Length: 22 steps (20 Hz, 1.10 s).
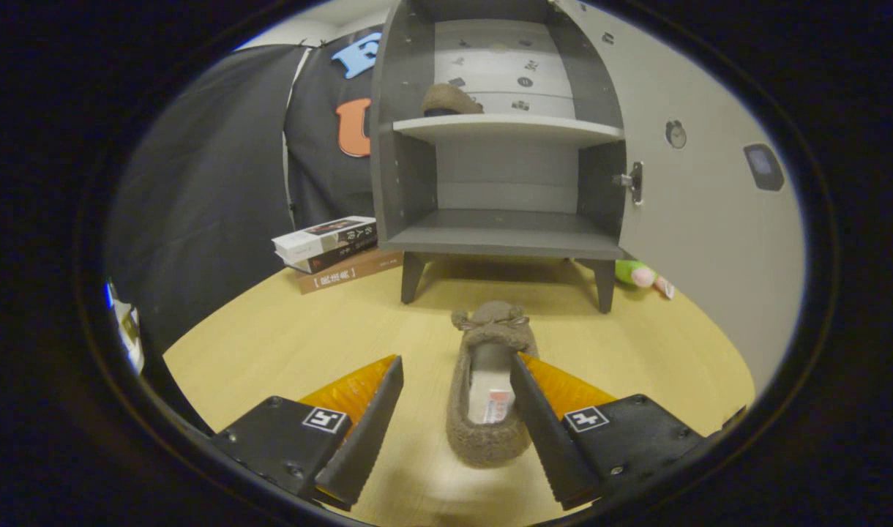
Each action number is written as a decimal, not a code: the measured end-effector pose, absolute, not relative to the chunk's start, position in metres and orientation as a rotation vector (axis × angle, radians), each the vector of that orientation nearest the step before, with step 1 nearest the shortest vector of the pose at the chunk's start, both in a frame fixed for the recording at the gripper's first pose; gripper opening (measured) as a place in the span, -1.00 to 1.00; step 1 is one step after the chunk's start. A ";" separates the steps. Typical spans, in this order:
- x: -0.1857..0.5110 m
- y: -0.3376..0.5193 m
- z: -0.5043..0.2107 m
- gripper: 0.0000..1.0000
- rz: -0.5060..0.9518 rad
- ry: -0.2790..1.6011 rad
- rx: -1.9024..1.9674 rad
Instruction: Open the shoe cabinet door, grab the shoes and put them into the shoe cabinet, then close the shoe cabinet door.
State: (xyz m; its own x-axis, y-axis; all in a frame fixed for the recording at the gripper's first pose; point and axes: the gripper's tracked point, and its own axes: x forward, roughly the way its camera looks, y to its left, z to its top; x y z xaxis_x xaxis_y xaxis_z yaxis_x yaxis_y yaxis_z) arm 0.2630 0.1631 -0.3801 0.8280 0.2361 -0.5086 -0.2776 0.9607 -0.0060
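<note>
The tongs [457, 380] sit low over the desk [285, 344], pointing at the open shoe cabinet [505, 146]. They are wide apart around a shoe [490, 432], gripping nothing. Another shoe [450, 99] sits on the cabinet's upper shelf.

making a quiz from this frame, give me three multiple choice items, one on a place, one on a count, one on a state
1. Where is the shoe on the table?
A. between the fingers
B. on the books
C. under the cabinet

2. How many books are stacked left of the cabinet?
A. one
B. three
C. five

3. How is the door?
A. shut
B. open
C. missing

Answers: 1 A, it lies between the open gripper's fingers, nearer the right one. 2 B, three spines show. 3 B, it is swung aside, both shelves bare to view, a second shoe on the upper shelf.
</note>
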 end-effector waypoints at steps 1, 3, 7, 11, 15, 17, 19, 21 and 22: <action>0.272 0.163 -0.390 0.80 0.261 0.560 -0.060; 0.280 0.160 -0.414 0.36 0.250 0.661 -0.023; 0.294 0.160 -0.434 -0.53 0.249 0.710 0.056; 0.283 0.156 -0.432 -0.75 0.259 0.707 0.062; 0.268 0.139 -0.413 -0.75 0.260 0.675 0.040; 0.264 0.133 -0.392 -0.75 0.257 0.638 0.032; 0.257 0.133 -0.373 -0.75 0.275 0.615 0.049; 0.248 0.137 -0.353 -0.75 0.304 0.598 0.072; 0.245 0.138 -0.341 -0.75 0.314 0.584 0.076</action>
State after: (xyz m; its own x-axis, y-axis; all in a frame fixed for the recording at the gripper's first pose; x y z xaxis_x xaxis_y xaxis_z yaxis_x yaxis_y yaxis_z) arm 0.2448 0.1381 -0.3409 0.7882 0.3129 -0.5300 -0.2704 0.9496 0.1585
